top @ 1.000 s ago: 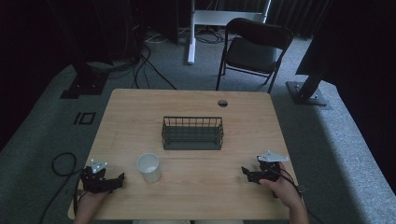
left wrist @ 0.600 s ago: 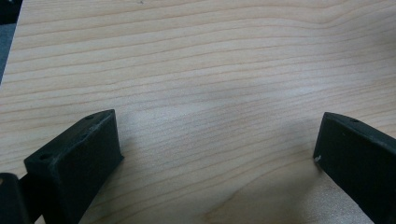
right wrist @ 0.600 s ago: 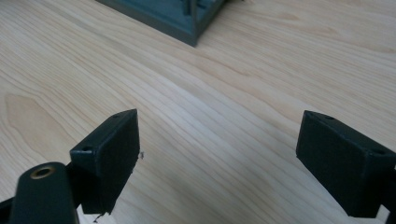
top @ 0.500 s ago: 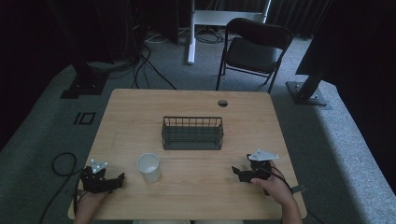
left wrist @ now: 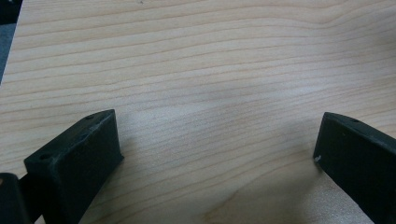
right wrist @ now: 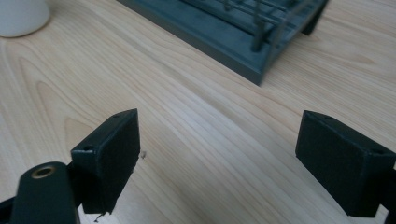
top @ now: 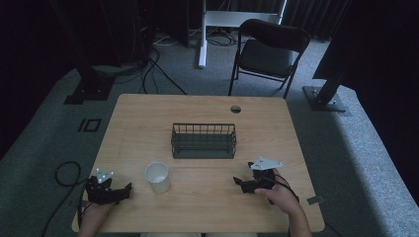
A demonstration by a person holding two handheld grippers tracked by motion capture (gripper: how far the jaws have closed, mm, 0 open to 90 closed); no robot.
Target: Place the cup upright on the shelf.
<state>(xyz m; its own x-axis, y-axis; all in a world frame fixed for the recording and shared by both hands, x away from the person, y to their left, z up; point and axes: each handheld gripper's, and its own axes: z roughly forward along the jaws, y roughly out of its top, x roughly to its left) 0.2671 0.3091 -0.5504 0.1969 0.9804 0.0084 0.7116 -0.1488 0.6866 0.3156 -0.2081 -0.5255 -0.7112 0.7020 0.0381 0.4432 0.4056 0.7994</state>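
A white paper cup [top: 157, 176] stands upright on the wooden table [top: 148, 123], front left of centre. A dark wire basket [top: 203, 141] sits at the table's middle. My left gripper [top: 126, 190] rests near the front left corner, left of the cup, open over bare wood [left wrist: 215, 140]. My right gripper [top: 239, 182] is at the front right, pointing left toward the cup, and it is open with nothing between its jaws [right wrist: 219, 154]. In the right gripper view the cup's base [right wrist: 21, 16] is at top left and a corner of the basket [right wrist: 247, 32] lies ahead.
A round cable hole [top: 235, 109] is in the table's far right part. A black folding chair [top: 269, 52] stands behind the table. Cables and stand bases lie on the grey carpet [top: 346, 148] around it.
My right gripper has moved left along the front of the table and turned toward the cup. The left gripper, cup and basket have stayed put.
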